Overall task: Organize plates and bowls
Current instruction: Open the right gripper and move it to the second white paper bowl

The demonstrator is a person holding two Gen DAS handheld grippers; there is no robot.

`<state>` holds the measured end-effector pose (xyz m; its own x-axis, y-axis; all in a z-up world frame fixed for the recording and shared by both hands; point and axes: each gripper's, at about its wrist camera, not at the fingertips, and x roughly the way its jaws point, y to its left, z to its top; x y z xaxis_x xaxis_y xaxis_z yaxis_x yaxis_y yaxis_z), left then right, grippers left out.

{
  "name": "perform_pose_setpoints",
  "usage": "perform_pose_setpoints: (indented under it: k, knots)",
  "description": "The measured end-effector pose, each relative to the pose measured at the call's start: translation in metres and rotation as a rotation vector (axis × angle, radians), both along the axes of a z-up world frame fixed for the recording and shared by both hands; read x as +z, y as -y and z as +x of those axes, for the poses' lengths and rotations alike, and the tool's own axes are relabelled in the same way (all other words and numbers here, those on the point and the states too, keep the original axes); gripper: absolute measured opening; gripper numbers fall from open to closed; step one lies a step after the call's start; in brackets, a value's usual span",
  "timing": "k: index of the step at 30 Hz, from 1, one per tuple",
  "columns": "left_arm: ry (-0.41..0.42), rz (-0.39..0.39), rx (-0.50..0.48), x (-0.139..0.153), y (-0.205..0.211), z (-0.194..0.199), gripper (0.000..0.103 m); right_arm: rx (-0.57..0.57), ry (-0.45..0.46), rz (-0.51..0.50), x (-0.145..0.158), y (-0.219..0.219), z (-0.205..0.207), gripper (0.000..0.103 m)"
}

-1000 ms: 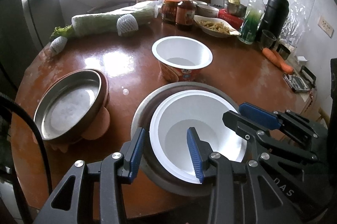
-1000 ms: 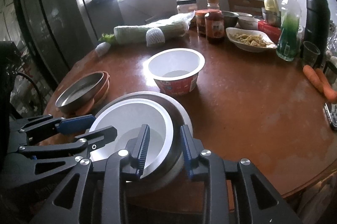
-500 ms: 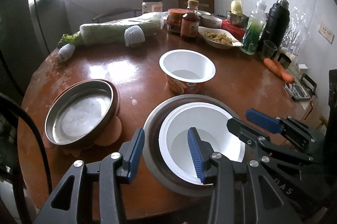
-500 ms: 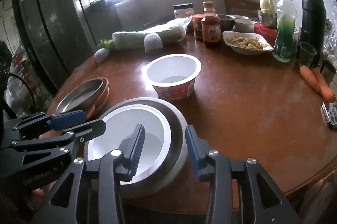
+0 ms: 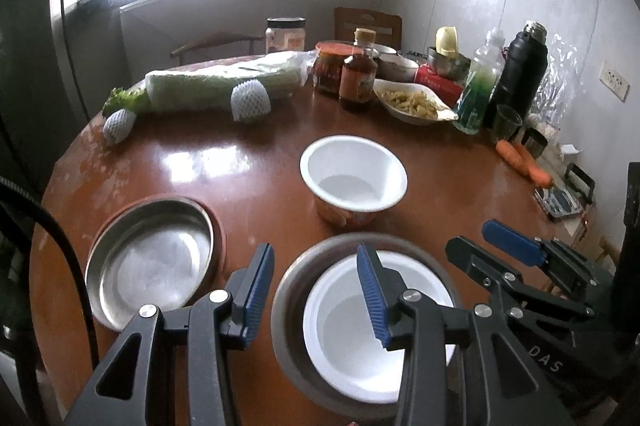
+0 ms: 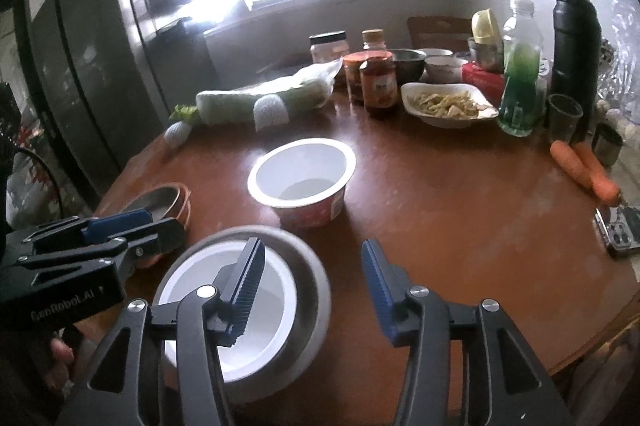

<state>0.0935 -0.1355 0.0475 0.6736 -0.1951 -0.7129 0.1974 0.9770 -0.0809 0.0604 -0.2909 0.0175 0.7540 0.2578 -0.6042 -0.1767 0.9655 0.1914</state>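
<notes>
Round brown bench (image 5: 248, 165), far edge crowded, near edge cut off by both claws' frames. Wrapped cabbage (image 5: 224, 85) lies far left of the left claw, long axis running left-right; two white foam-netted lumps in front of it, contents hidden.

Metal dish (image 5: 150, 260) sits on a reddish plate (image 5: 221, 234) just left of the left claw; only the plate's rim shows. In the right wrist view this pair is mostly hidden behind the other claw's body.

Grey metal bowl (image 5: 288, 294) holds a white bowl (image 5: 344, 322) nested inside, opening up, right under both claws; near rim cut off by claw frames. Right wrist view of it is motion-blurred.

Second white bowl with red outside (image 5: 354, 177) stands upright straight ahead of the left claw, apart from the nested pair; label print unreadable.

Far right of it: black flask (image 5: 520, 73), green bottle (image 5: 478, 89), dish of food (image 5: 414, 101), sauce bottle (image 5: 358, 73), two carrots (image 5: 524, 161).

Left claw (image 5: 316, 300) spread, holding nothing; its right finger overlaps the white bowl, left finger outside the grey bowl's rim. Right claw (image 6: 312, 290) spread, empty; left finger overlaps the white bowl, right finger over bare bench. Contact with rims: cannot tell.
</notes>
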Motion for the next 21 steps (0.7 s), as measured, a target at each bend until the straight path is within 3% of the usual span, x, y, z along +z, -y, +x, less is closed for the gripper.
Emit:
perform_pose_setpoints:
  k: [21]
  knots:
    - [-0.081,-0.045,-0.007,-0.02,0.009,0.091,0.044,-0.043,-0.039,0.007,-0.013,0.01,0.086,0.055]
